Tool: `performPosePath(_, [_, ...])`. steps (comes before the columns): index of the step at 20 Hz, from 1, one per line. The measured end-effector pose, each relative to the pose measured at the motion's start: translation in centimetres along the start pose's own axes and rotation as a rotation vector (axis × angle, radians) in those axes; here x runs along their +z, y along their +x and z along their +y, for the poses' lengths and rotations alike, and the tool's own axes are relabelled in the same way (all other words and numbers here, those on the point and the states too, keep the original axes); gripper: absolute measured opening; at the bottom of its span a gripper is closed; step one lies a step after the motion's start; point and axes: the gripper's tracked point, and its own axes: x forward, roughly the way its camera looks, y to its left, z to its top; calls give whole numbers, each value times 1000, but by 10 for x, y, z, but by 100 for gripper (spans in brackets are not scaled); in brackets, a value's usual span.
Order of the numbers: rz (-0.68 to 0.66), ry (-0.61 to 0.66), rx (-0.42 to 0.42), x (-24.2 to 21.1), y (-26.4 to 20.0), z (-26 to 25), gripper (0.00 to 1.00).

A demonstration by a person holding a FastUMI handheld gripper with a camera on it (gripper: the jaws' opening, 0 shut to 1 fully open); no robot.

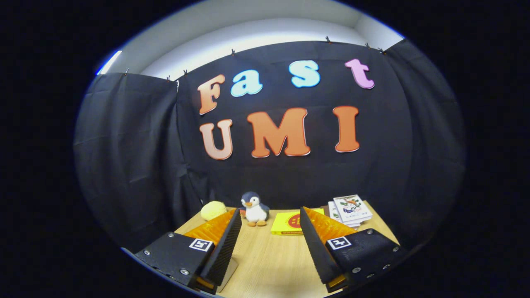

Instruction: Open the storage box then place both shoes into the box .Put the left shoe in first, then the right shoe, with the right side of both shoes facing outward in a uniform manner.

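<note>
Gripper (269,244) spread wide, holding nothing, above bare wooden table (269,265). Toy penguin (254,209) and yellow box (290,223) stand far; risk: grabbing those instead.

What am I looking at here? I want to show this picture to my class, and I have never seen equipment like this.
A person carries a hand-held gripper with two fingers; no robot arm is involved. The camera rides on the gripper and looks forward along the fingers, which stand open with nothing between them. Beyond them, on a wooden table, sit a toy penguin, a yellow round soft thing, a flat yellow box and a stack of booklets. Black cloth forms the booth's wall.
</note>
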Motion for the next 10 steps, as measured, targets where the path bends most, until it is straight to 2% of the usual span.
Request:
performPosePath(5, [-142, -23, -64, 51, -22, -50, 85])
performPosePath(8, [-221, -108, -137, 76, -32, -80, 89])
performPosePath(10, [-262, -146, -147, 87, -39, -80, 92])
